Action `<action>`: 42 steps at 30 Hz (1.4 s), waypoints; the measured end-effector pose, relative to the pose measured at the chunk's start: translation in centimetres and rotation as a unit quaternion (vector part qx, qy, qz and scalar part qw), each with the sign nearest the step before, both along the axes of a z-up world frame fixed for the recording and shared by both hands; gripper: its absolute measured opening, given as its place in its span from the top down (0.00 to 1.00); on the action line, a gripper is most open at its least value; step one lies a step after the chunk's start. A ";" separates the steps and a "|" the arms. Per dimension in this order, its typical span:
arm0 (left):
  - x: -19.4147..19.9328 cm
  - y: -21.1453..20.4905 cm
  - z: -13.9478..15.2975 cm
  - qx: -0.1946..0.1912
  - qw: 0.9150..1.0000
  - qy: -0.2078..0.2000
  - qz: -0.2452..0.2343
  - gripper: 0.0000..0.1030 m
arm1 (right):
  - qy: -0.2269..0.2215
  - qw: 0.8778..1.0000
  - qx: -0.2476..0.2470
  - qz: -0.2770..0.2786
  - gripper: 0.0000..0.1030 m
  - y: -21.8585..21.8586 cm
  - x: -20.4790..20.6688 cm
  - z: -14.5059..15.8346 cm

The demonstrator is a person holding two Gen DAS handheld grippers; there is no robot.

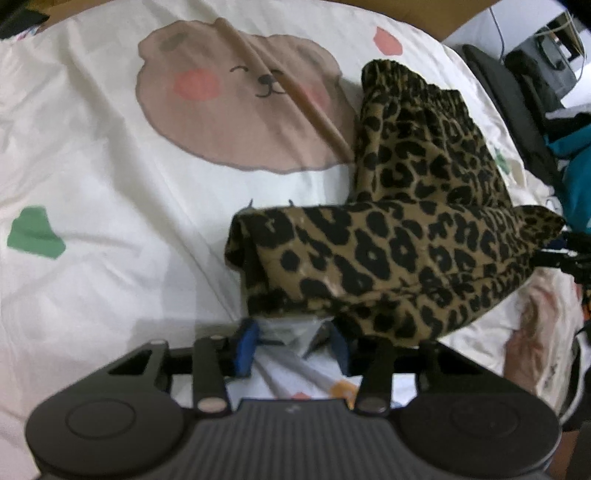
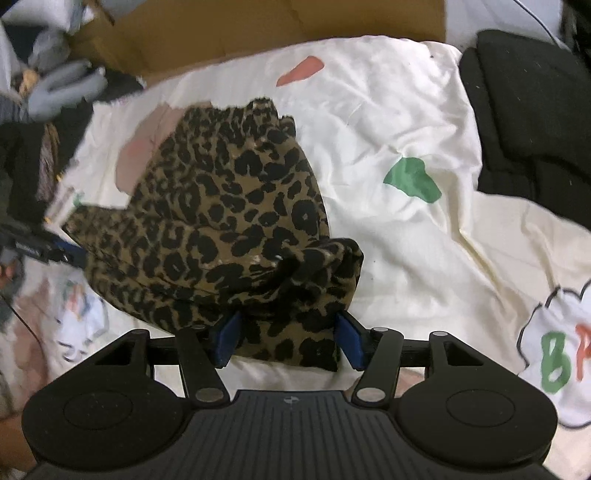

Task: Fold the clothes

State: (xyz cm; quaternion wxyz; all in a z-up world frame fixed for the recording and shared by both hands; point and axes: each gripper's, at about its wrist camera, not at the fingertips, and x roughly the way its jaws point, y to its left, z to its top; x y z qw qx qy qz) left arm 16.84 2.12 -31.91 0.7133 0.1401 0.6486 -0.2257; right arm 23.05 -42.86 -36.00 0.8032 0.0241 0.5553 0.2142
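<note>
The right gripper (image 2: 288,341) clamps a bunched corner of the leopard-print garment (image 2: 229,229), its pads half buried in cloth. The left gripper (image 1: 291,345) pinches another corner, its right pad hidden. The garment hangs lifted over the cream cartoon bedsheet (image 1: 110,221); beyond lies cardboard (image 2: 258,29), blurred.
</note>
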 end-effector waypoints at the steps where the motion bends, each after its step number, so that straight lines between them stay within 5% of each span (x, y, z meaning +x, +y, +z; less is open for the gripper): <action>1: 0.2 -0.1 0.1 -0.002 1.000 -0.004 0.001 0.57 | -0.002 1.000 -0.007 0.002 0.42 0.2 0.2 0.0; 17: 3.1 -1.6 6.1 -0.063 0.994 -0.090 0.018 0.59 | -0.055 0.997 0.017 -0.047 0.45 -0.4 3.5 2.9; 31: 5.2 0.0 2.5 -0.044 0.993 -0.093 0.050 0.59 | -0.044 0.994 0.020 -0.094 0.45 -2.0 5.1 0.4; 36: 6.1 -0.3 1.5 -0.044 0.993 -0.096 0.046 0.55 | -0.048 0.995 0.014 -0.085 0.57 -1.4 6.2 -0.4; 40: 6.7 -0.8 0.8 -0.044 0.993 -0.098 0.041 0.55 | -0.051 0.995 0.008 -0.085 0.94 -1.3 6.6 -0.6; 42: 6.8 -1.1 0.7 -0.045 0.993 -0.103 0.034 0.56 | -0.056 0.995 0.007 -0.085 0.98 -1.4 6.6 -0.4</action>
